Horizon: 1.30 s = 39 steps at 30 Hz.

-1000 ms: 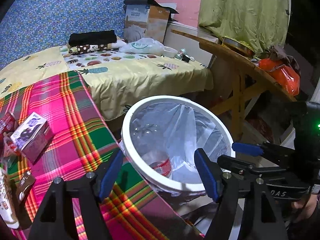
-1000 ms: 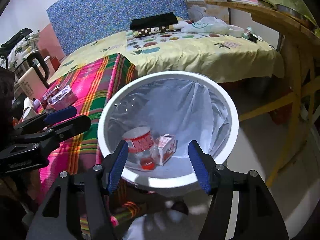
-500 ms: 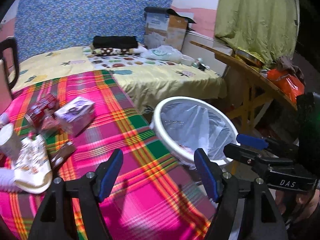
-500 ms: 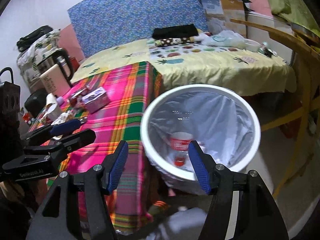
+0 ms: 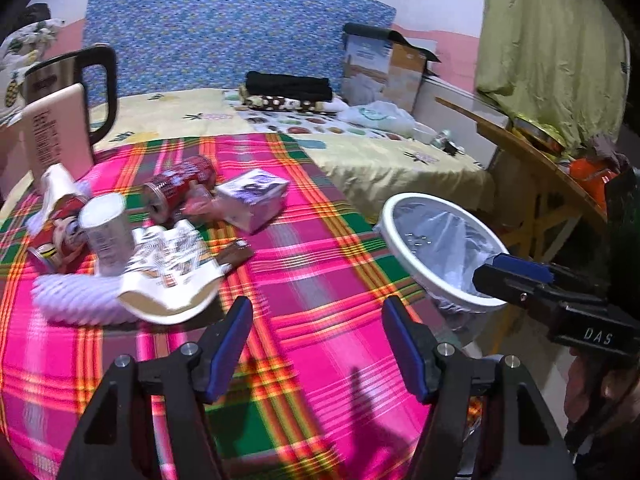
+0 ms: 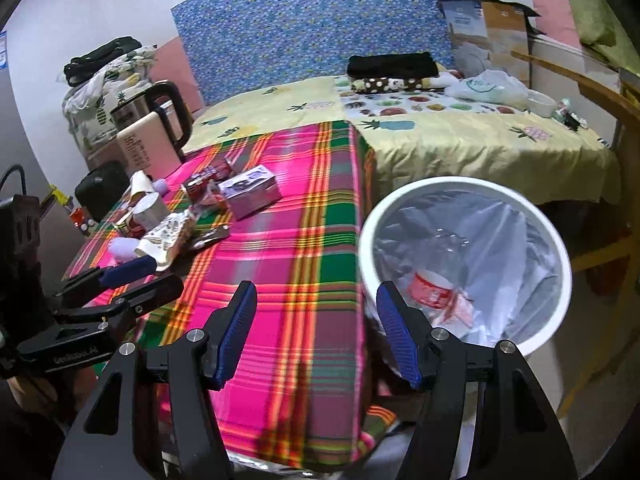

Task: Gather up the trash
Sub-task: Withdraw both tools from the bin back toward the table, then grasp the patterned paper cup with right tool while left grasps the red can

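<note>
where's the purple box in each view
Left wrist: purple box sits upper centre-left on the plaid cloth, right of the red can.
Right wrist: purple box sits left of centre, farther off, past the wrappers.
Shared landmark: the white bin, right of the table in both views.

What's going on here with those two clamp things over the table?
A person is clearing trash from a plaid-covered table into a white bin beside it. Both the left gripper and the right gripper are open and empty; the left's jaws have just been closing slightly. A red-labelled container lies in the bin. A can, a purple carton and wrappers remain on the table.
</note>
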### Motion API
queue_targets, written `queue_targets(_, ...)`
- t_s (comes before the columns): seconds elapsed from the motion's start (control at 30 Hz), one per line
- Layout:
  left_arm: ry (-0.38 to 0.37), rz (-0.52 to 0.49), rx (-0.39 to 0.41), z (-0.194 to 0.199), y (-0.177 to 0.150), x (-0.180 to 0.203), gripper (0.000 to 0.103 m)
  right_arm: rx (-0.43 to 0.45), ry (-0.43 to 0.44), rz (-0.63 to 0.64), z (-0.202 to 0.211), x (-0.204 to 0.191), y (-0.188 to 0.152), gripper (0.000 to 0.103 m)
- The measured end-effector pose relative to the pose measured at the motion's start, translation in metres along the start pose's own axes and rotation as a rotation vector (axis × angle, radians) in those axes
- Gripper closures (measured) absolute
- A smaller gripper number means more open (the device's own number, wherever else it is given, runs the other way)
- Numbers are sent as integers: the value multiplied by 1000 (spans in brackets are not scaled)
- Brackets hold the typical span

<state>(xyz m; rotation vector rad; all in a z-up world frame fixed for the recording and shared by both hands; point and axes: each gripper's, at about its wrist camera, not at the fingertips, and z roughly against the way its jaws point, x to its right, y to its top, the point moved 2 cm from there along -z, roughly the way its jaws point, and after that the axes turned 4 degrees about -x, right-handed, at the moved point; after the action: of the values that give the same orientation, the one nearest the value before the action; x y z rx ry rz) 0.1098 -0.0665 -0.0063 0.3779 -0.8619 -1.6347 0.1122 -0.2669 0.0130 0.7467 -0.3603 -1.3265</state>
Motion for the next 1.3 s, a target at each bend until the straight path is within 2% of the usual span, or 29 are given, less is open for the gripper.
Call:
queue_targets(0.37,96,62,11,16,-15,-38,34,-25,80,49,-15,-31,0,39)
queue_targets(0.67,172,119,31,27,-17,-73,34,-98,152,63,-37,-51,3,39)
queue_targets(0.8,203,141,37,30,-16,-89,34,-105,184,78,-43,-63,8,39)
queue_targets(1.03,244,174,53,36,-10,-116,34,-118,233,109,-57,-86,19,47)
queue_targets(1.3,296,196,62,37,-1,-149,34,-171,267,97,-87,-102,29,49)
